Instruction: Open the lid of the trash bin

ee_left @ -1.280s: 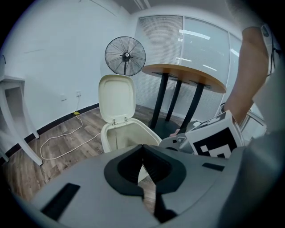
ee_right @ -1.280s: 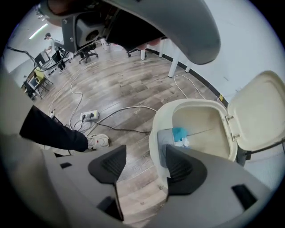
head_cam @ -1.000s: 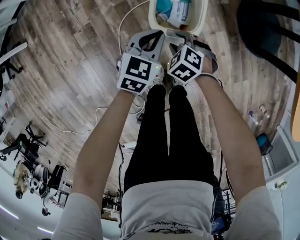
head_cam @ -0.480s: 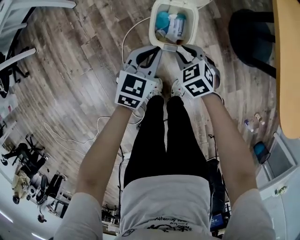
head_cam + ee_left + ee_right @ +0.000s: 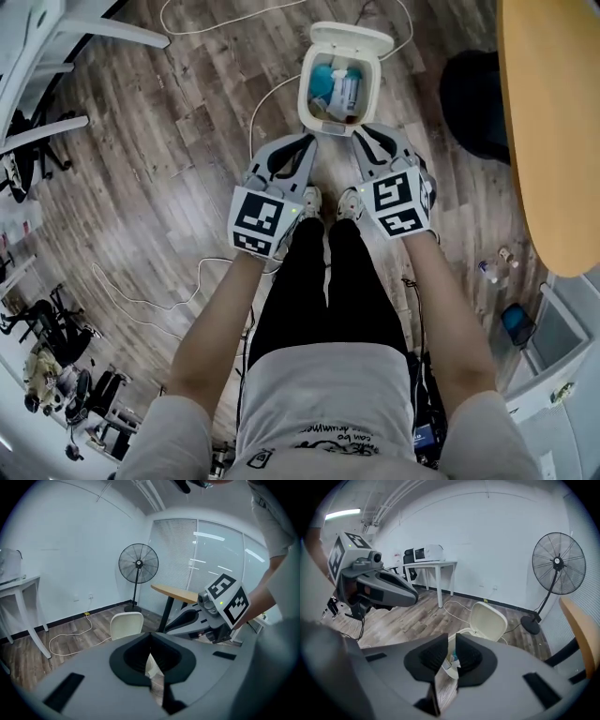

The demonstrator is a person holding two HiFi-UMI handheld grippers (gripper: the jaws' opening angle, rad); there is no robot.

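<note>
The cream trash bin (image 5: 309, 98) stands on the wood floor with its lid (image 5: 349, 39) tipped back open; blue and white rubbish shows inside. Both grippers hang above and just short of its near rim, touching nothing. My left gripper (image 5: 307, 141) is shut, its pads meeting with nothing between them (image 5: 150, 635). The right gripper (image 5: 362, 137) has its jaws closing; a narrow gap remains (image 5: 452, 641) and nothing is in it. The open lid (image 5: 488, 619) shows beyond the right jaws, and again (image 5: 126, 624) beyond the left ones.
An orange round table (image 5: 553, 122) is at the right, with a black chair base (image 5: 473, 94) beside the bin. White cables (image 5: 267, 94) trail on the floor. A standing fan (image 5: 557, 564) and a white table (image 5: 433, 565) stand by the wall. The person's shoes (image 5: 309, 202) are near the bin.
Both grippers have lifted up and back from the bin's rim, which now looks smaller and farther off. The right jaws have narrowed. The lid stays open.
</note>
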